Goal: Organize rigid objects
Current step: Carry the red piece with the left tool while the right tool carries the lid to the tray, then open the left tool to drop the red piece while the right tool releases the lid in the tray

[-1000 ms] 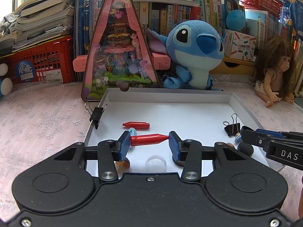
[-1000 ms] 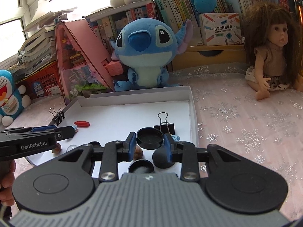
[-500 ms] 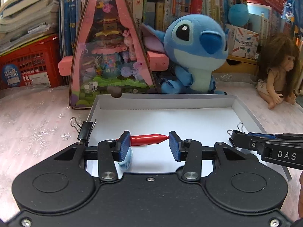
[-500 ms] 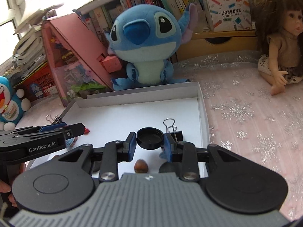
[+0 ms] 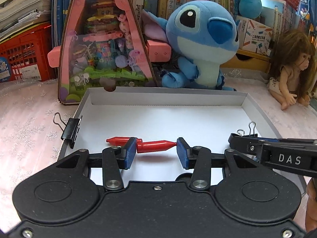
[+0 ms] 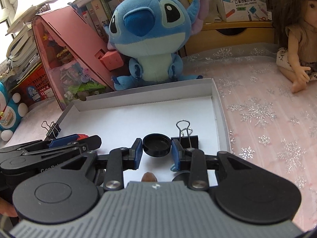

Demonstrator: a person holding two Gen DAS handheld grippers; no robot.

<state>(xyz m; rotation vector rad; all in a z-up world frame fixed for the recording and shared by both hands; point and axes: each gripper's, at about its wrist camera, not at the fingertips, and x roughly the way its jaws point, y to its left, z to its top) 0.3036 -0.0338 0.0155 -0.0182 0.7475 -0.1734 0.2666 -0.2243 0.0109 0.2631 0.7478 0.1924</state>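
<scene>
Between the pads of the left gripper [image 5: 156, 150], in the left wrist view, a red peg [image 5: 156, 146] is held end to end above the white tray [image 5: 178, 123]; a second peg [image 5: 118, 140] lies just behind. I'd lower it beside that twin before releasing. From the right wrist view, the right gripper [image 6: 157, 151] pinches a black cap [image 6: 157, 145] near the binder clip [image 6: 186, 138]; keep the squeeze light so it won't pop out.

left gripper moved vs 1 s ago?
Yes. The left gripper, shut on the red cone piece, has gone forward: the white tray's far wall and the Stitch plush sit nearer and larger in the left wrist view.
</scene>
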